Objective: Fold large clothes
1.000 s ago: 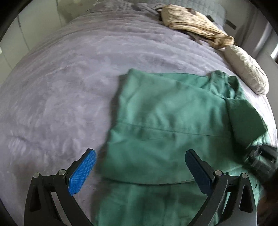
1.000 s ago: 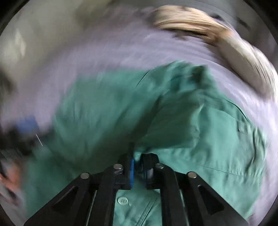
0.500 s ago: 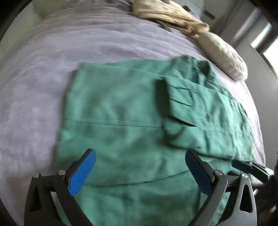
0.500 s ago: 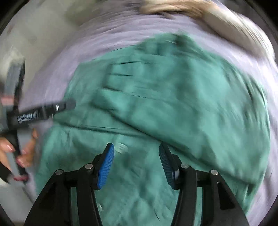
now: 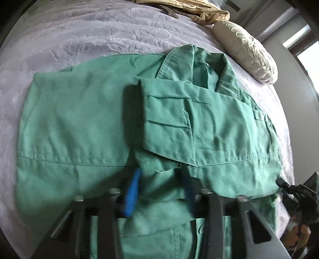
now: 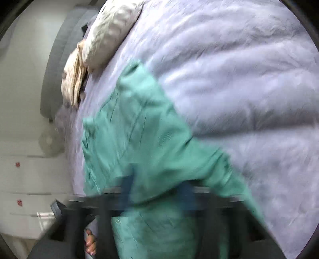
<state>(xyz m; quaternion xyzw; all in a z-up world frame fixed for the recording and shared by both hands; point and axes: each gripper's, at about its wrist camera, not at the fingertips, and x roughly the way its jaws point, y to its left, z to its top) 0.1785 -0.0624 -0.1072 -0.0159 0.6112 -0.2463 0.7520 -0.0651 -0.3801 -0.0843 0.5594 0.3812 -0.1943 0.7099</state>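
A large green work garment (image 5: pixel 79 123) lies spread on the lilac bedspread (image 5: pixel 89 35), collar at the far side, with one part folded over its right half. My left gripper (image 5: pixel 161 185) sits at the garment's near middle with a bunch of green fabric between its partly closed blue fingers (image 5: pixel 132 191). My right gripper (image 6: pixel 159 191) is blurred in its own view, with green cloth (image 6: pixel 139 143) draped over and between its fingers at the garment's right edge. It also shows in the left wrist view (image 5: pixel 295 191) at the far right.
A beige striped cloth (image 5: pixel 191 8) and a pale cushion (image 5: pixel 247 49) lie at the bed's far right. In the right wrist view the cushion (image 6: pixel 107 37) and a grey headboard (image 6: pixel 57 65) are at upper left, white drawers (image 6: pixel 24 179) at left.
My left gripper moved forward onto the garment and its wide-open fingers narrowed around a bunch of fabric. My right gripper swung to the garment's right edge, its view turned sideways, cloth now over its fingers.
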